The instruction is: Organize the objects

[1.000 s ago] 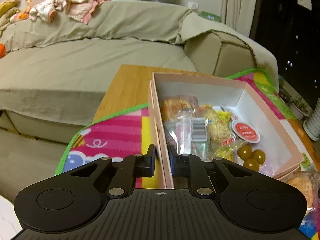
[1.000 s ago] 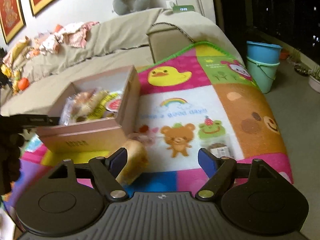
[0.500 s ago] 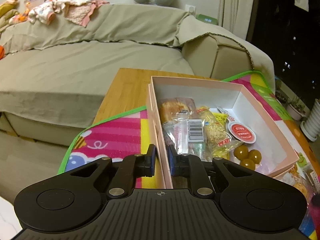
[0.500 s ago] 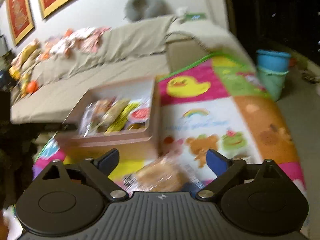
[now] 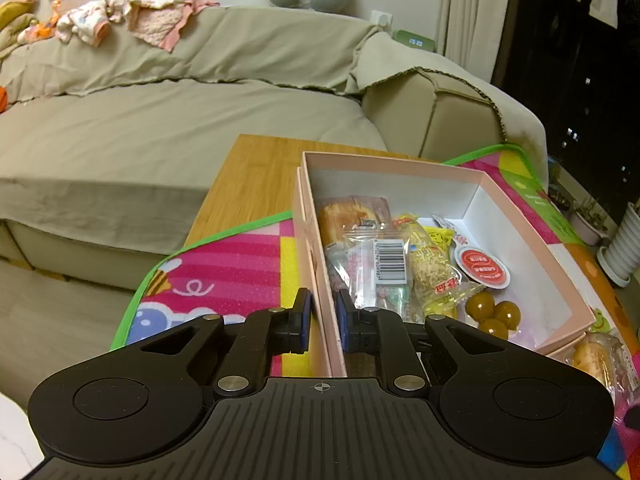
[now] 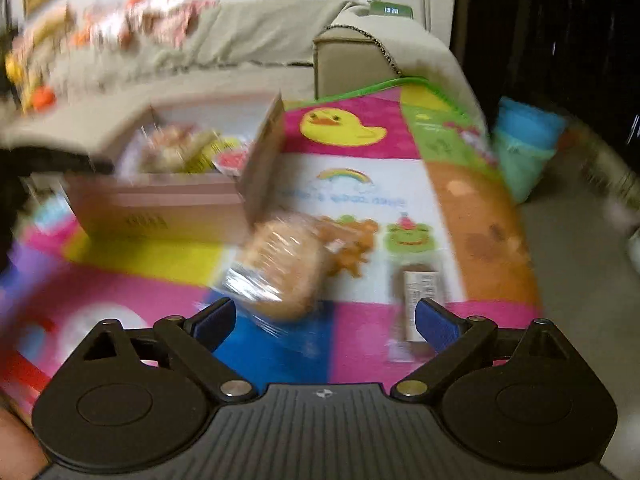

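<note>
A pink box point(image 5: 532, 240) holds several wrapped snacks point(image 5: 380, 264) and three brown balls point(image 5: 494, 314). My left gripper point(image 5: 323, 322) is shut on the box's near left wall. In the blurred right wrist view the box point(image 6: 160, 212) stands at the left. A wrapped bread bun point(image 6: 284, 268) lies on the colourful mat, just ahead of my right gripper point(image 6: 326, 322), which is open and empty. A small brown packet point(image 6: 418, 292) lies by its right finger. The bun also shows at the left wrist view's right edge point(image 5: 596, 360).
The colourful play mat point(image 6: 360, 184) covers a wooden table point(image 5: 256, 176). A beige sofa point(image 5: 160, 128) with clothes on its back stands behind. Blue and green buckets point(image 6: 524, 148) stand on the floor at the right.
My right gripper has swung right and down toward the bread bun, which now lies centred ahead of its open fingers. My left gripper stays clamped on the box wall.
</note>
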